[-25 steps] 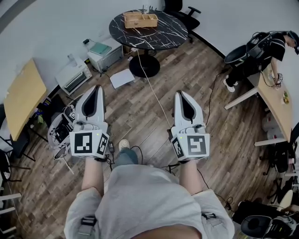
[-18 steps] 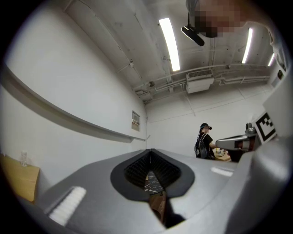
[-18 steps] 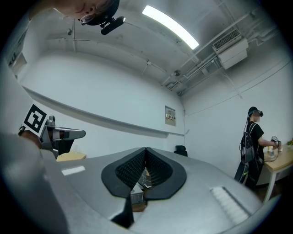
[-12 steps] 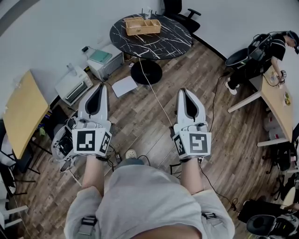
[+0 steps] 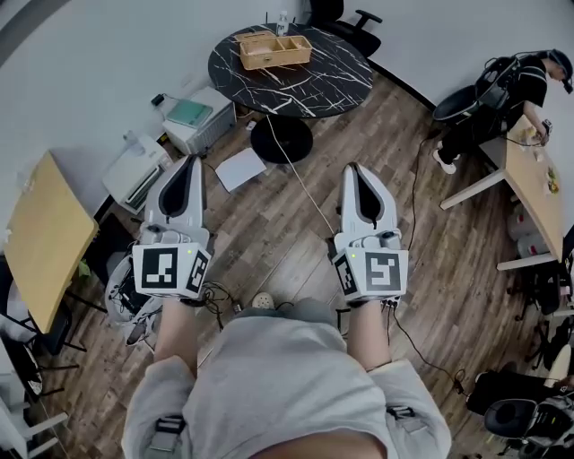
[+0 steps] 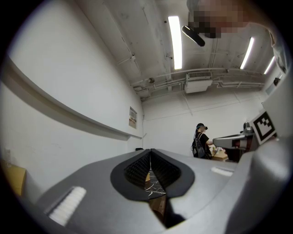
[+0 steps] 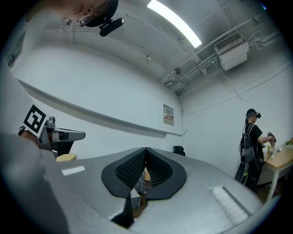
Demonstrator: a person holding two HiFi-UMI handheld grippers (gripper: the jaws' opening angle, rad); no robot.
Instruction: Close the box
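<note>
An open wooden box [image 5: 273, 49] sits on a round black marble-pattern table [image 5: 323, 76] at the top of the head view, far ahead of me. My left gripper [image 5: 184, 173] and right gripper [image 5: 360, 179] are held out side by side above the wood floor, both pointing toward the table and well short of it. Each gripper has its jaws shut with nothing between them. In the left gripper view [image 6: 150, 155] and the right gripper view [image 7: 145, 155] the tips meet, and a sliver of the table and box shows through the gap below them.
A printer [image 5: 134, 170] and a white unit with a green book [image 5: 195, 115] stand by the left wall. A yellow tabletop [image 5: 40, 242] is at left. A person [image 5: 502, 94] stands at a desk [image 5: 529, 175] at right. A cable [image 5: 300, 184] crosses the floor. A black chair [image 5: 345, 18] is behind the table.
The view has advanced slightly toward the round table, and the floor has slid back under me. Both grippers keep the same pose and stay shut.
</note>
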